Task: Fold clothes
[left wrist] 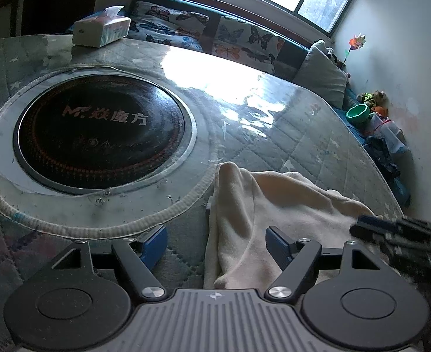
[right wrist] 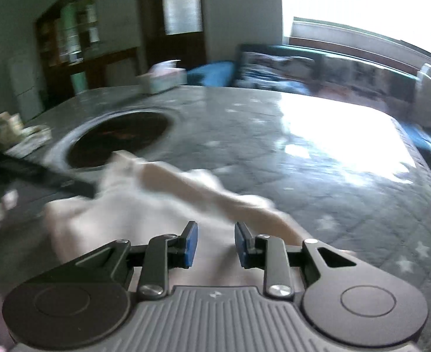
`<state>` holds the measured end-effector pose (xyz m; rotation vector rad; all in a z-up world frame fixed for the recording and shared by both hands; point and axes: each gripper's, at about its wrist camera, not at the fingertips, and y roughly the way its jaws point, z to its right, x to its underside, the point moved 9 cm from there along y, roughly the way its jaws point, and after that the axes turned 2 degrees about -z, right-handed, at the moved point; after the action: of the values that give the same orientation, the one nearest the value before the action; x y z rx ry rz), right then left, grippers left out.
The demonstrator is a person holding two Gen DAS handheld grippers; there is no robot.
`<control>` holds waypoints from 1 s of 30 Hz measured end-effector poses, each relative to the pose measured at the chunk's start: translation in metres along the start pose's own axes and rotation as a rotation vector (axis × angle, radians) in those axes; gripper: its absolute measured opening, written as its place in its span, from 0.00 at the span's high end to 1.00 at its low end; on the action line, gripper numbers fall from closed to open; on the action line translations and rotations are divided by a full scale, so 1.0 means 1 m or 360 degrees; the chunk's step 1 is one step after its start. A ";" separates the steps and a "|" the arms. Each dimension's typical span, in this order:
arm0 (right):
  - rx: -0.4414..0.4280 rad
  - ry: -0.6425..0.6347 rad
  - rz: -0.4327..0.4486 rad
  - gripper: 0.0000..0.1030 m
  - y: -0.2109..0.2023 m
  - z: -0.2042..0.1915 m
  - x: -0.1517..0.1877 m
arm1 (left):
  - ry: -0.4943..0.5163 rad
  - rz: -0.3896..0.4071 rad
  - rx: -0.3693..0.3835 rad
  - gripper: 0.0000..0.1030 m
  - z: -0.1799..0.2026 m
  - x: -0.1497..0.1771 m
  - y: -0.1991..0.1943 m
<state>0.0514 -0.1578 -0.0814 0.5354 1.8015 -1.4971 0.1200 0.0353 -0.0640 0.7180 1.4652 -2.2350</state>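
A cream cloth point(left wrist: 277, 202) lies crumpled on the quilted table cover point(left wrist: 303, 135) near the front edge. My left gripper point(left wrist: 216, 243) hangs just above it, open wide. Its left finger is over bare cover and its right finger over the cloth's folded left edge. My right gripper point(left wrist: 359, 226) comes in blurred from the right, over the cloth's far side. In the right wrist view the cloth point(right wrist: 162, 202) is smeared by motion, and the right gripper point(right wrist: 216, 245) hovers over it with a narrow gap and nothing pinched. The left gripper's finger point(right wrist: 54, 180) shows as a dark bar at the left.
A round black cooktop point(left wrist: 98, 138) is set into the table to the left of the cloth. A tissue box point(left wrist: 101, 29) stands at the far edge. Behind it runs a sofa with butterfly cushions point(left wrist: 244, 38). A green bowl point(left wrist: 359, 113) and toys sit past the right edge.
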 end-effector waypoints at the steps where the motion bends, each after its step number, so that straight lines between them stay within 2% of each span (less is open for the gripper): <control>1: 0.0022 0.0021 -0.0003 0.74 0.004 0.007 -0.001 | 0.0008 0.0001 -0.0004 0.26 0.000 0.000 0.000; 7: 0.0046 0.0097 -0.0018 0.75 0.014 0.020 -0.001 | 0.0047 -0.0012 -0.0023 0.26 0.003 0.001 0.001; 13: -0.0010 -0.0052 0.0019 0.74 -0.003 -0.008 -0.005 | 0.0031 -0.0031 0.0022 0.30 0.005 -0.002 0.002; 16: -0.0033 -0.0081 0.0007 0.73 -0.005 -0.017 -0.004 | 0.0046 -0.0029 0.0019 0.34 0.007 -0.001 0.003; 20: -0.0050 -0.0074 0.0015 0.73 -0.014 -0.024 0.002 | 0.0086 -0.0021 -0.0002 0.35 0.009 0.001 0.002; 25: -0.0015 -0.0124 0.0024 0.69 -0.032 -0.031 0.026 | 0.0157 0.0001 -0.0038 0.35 0.011 0.006 0.001; 30: 0.0081 -0.0227 0.0069 0.68 -0.046 -0.036 0.055 | 0.0220 0.0016 -0.0075 0.35 0.014 0.009 0.002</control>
<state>-0.0265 -0.1416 -0.0898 0.4770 1.6365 -1.5157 0.1110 0.0218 -0.0661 0.8783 1.5691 -2.1735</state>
